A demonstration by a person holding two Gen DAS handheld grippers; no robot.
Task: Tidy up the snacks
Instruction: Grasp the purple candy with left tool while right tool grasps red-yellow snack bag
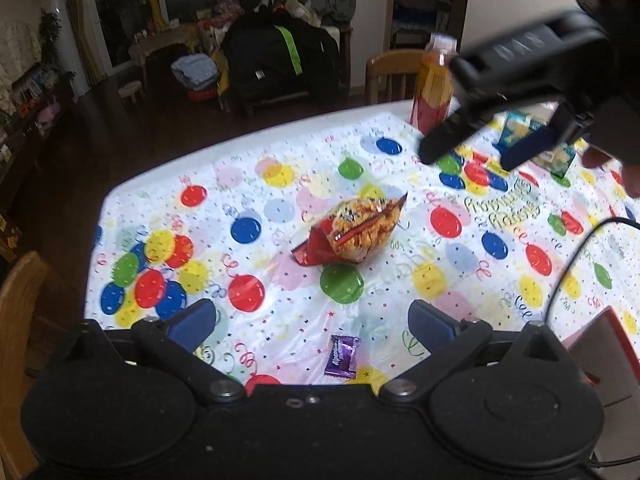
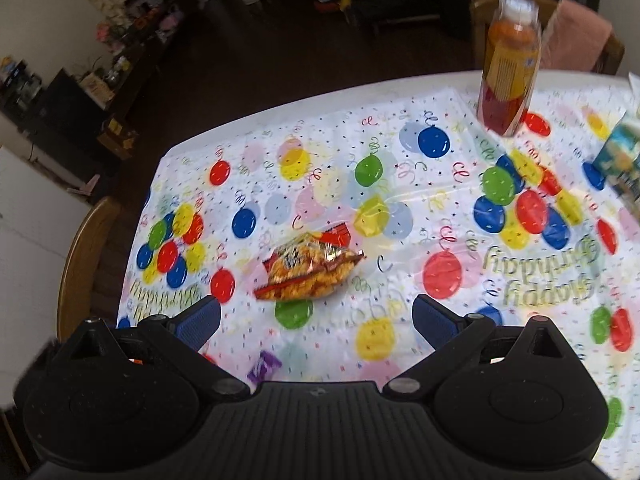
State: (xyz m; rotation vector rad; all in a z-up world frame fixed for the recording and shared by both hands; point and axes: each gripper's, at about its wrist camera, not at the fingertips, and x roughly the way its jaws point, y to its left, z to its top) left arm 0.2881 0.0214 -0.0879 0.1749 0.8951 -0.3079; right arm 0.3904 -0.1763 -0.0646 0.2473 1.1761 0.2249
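The left hand-held gripper (image 1: 312, 324) hovers above the worktop (image 1: 280, 312) with its blue pads spread wide and nothing between them; a purple candy (image 1: 341, 357) lies just below the gap, and a crumpled red-and-orange snack bag (image 1: 352, 232) lies further ahead on the balloon-print cloth. The right hand-held gripper (image 2: 316, 320) is likewise spread and empty, raised over the worktop, with the snack bag ahead and to its left; a tall orange bottle (image 2: 510, 64) stands upright near the far edge; a blue-green packet (image 2: 620, 160) rests at the right, blurred.
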